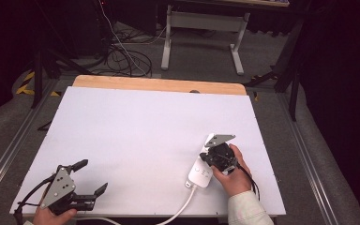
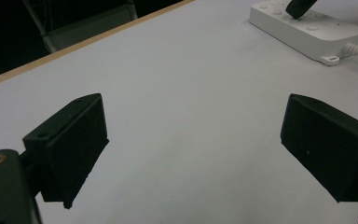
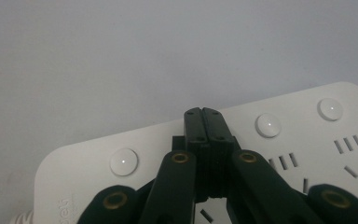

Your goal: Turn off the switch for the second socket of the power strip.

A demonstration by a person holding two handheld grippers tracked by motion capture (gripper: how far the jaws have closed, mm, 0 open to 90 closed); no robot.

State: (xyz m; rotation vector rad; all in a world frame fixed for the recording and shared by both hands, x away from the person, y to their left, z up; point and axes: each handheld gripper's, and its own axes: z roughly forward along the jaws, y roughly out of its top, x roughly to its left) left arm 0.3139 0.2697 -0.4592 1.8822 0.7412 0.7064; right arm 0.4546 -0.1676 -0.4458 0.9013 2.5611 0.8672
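At lower left of the high view, the left hand-held gripper [image 1: 92,178] is held spread wide and empty. Right of centre on the tabletop [image 1: 136,131], the power strip [image 1: 199,174] is met by the closed right hand-held gripper [image 1: 211,157]; it is judged rigid, light and slippery, best clamped across its long sides.

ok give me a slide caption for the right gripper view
Right hand-held gripper, jaws shut together, tip over a white power strip between two round buttons on the white table.

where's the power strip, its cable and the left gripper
power strip [image 1: 198,174]: high view, bare near end of its top face
cable [image 1: 183,209]: high view, middle of the white cord
left gripper [image 1: 93,177]: high view, midway between its open jaw tips
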